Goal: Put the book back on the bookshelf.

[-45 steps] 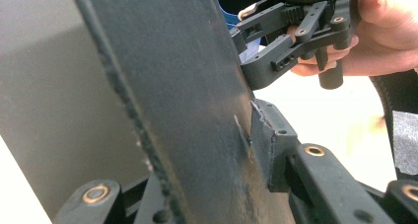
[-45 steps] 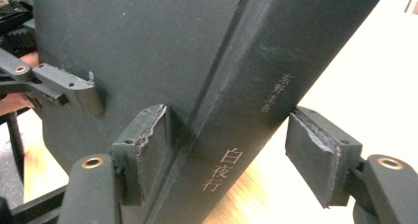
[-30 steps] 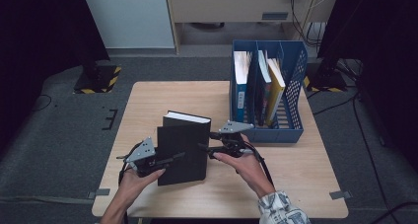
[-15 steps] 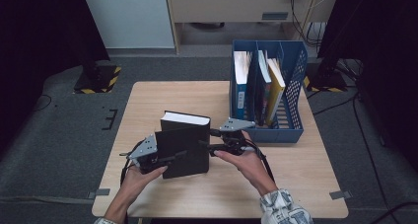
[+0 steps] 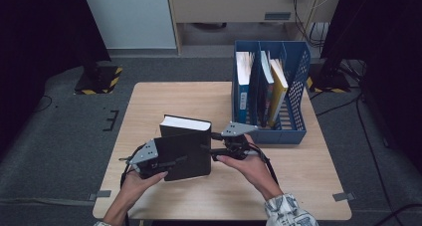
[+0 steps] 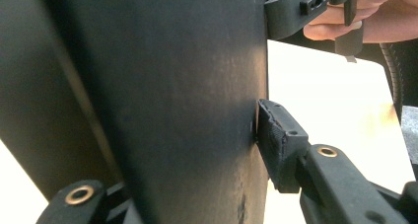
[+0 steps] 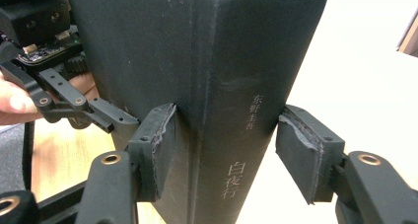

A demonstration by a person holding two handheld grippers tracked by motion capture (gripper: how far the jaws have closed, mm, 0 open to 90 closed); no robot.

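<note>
1. Looking from the high view: a black book (image 5: 184, 151) leans between the two grippers over the near middle of the table (image 5: 298, 186), white page edge up and away from the person. I cannot tell whether its lower edge touches the wood.
2. Same view: left gripper (image 5: 174, 162) is at the book's near left corner and right gripper (image 5: 206, 149) at its right edge. A blue rack (image 5: 298, 86) of upright books (image 5: 259, 86) stands at the far right, apart from the black book.
3. Right gripper view gives what the high view cannot: the right gripper (image 7: 224, 155) straddles the spine, which bears pale lettering. Its jaws have just been closing. One pad (image 7: 160, 145) lies flat on the cover and the other meets the opposite cover at its top corner, so it is clenched on the book (image 7: 222, 86).
4. That view also has the left gripper (image 7: 74, 103) at the cover's far edge.
5. Left gripper view: the book (image 6: 172, 86) is between the jaws, which have just been opening. One pad (image 6: 281, 150) sits at the cover and the other is hidden behind the book, so I cannot tell if it grips or has let go.
6. Top right there: the right gripper (image 6: 305, 7), with the hand's fingers (image 6: 355, 21) on it.
</note>
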